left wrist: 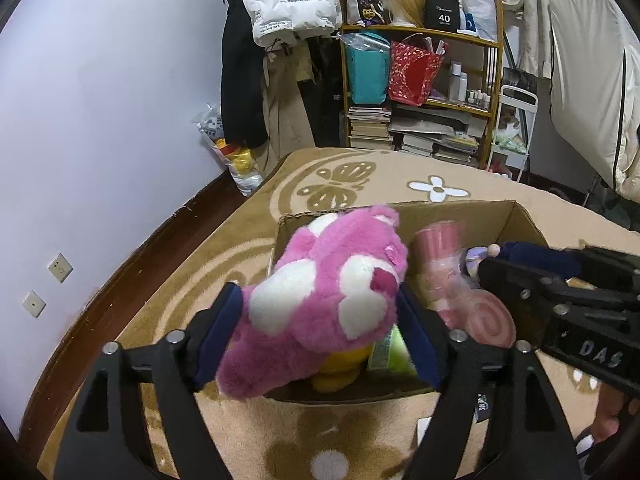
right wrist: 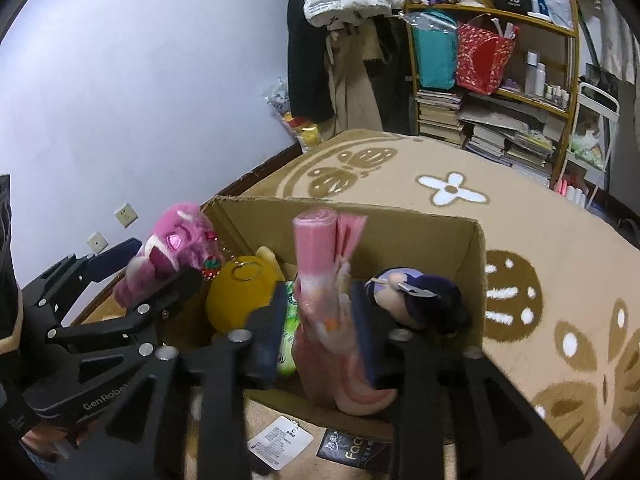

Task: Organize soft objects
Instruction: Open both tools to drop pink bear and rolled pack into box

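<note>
An open cardboard box (left wrist: 460, 205) (right wrist: 360, 205) stands on a patterned rug. A pink and white plush bear (left wrist: 320, 292) (right wrist: 176, 252) leans over the box's near left rim, between the pads of my left gripper (left wrist: 320, 320) (right wrist: 156, 264). That gripper is open: its right pad stands off the fur. My right gripper (right wrist: 320, 300) is open too. A rolled pink soft toy (right wrist: 320, 264) (left wrist: 440, 256) stands upright and loose between its pads, blurred at its lower end. Inside the box lie a yellow plush (right wrist: 240, 296), a green packet (right wrist: 290, 320) and a dark-haired doll (right wrist: 420, 296).
The beige rug (right wrist: 520, 240) spreads around the box. A white tag (right wrist: 280, 444) and a black packet (right wrist: 352, 454) lie in front of it. Behind are a crowded wooden shelf (left wrist: 420, 92), hanging clothes (left wrist: 256, 60) and a plastic bag (left wrist: 236, 160) by the lilac wall.
</note>
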A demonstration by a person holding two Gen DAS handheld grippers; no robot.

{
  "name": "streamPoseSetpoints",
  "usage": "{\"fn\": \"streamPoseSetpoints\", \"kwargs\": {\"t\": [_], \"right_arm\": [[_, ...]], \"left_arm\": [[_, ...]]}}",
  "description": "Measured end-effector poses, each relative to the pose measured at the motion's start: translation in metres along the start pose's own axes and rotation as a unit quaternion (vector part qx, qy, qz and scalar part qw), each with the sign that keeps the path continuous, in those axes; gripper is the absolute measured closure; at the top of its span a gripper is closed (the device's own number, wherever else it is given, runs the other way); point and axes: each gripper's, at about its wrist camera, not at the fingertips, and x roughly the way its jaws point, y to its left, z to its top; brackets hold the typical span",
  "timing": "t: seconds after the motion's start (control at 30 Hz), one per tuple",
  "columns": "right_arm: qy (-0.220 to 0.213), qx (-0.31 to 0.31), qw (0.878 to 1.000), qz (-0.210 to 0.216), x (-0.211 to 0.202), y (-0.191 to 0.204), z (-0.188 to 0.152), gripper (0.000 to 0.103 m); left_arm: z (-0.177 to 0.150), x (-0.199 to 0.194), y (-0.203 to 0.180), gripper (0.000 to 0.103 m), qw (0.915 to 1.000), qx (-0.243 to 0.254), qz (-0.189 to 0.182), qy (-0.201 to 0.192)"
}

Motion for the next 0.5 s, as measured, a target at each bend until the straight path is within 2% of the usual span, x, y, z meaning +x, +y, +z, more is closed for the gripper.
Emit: {"fn": "streamPoseSetpoints", "kwargs": {"t": [0.13,0.27,0.33,0.4,0.5], "right_arm": [[-0.005,-0.002,1.0,-0.012,-0.005,-0.003,0.004,0.049],[-0.012,0.013,1.0,-0.013,-0.011,-0.01,0.007,0.034],[-0.012,0.018,1.0,-0.011,-0.013,-0.012,0.008,0.029],[-0.013,0.026,1.0,-0.009,-0.015,-0.015,0.009,0.019],[-0.017,0.037,0.999,-0.006,-0.017,-0.018,0.01,0.013]], "left_arm": [[-0.001,0.003,0.0,0.014,1.0,0.003,0.003,0.007],[-0.002,0.001,0.001,0.002,0.9999,0.004,0.009,0.006],[-0.002,0.0,0.002,0.001,0.9999,0.005,0.013,0.004],[-0.003,-0.001,0.002,0.001,0.9998,0.009,0.015,0.007],[-0.005,-0.004,0.001,0.001,0.9997,0.015,0.018,0.009]]}}
